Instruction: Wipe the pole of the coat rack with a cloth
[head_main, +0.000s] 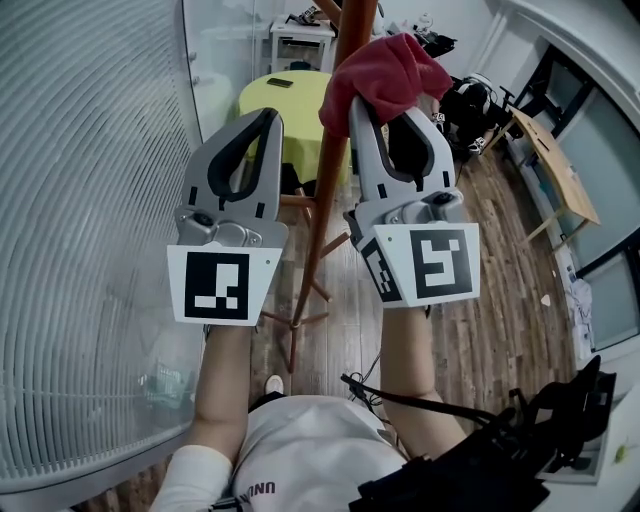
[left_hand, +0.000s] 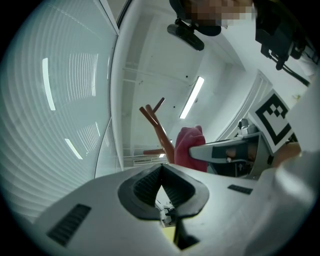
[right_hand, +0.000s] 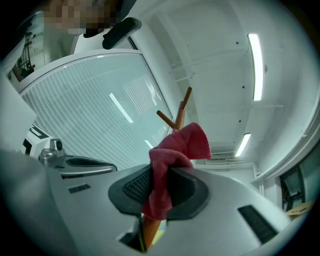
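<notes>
The brown wooden pole (head_main: 335, 150) of the coat rack rises between my two grippers, with its pegs (right_hand: 172, 117) branching off higher up. A red cloth (head_main: 385, 75) is bunched against the pole near the top. My right gripper (head_main: 392, 105) is shut on that cloth (right_hand: 167, 170), and the pole (right_hand: 150, 230) runs behind it between the jaws. To the left of the pole my left gripper (head_main: 268, 115) is shut with nothing in it; in the left gripper view its tips (left_hand: 161, 167) meet, with the cloth (left_hand: 187, 145) and pole (left_hand: 160, 132) beyond.
A curved ribbed glass wall (head_main: 90, 200) stands close on the left. The rack's legs (head_main: 295, 320) spread on the wood floor below. A yellow-green round table (head_main: 285, 105) stands behind the pole, a wooden desk (head_main: 555, 170) at the right, and a black bag (head_main: 540, 440) at my right side.
</notes>
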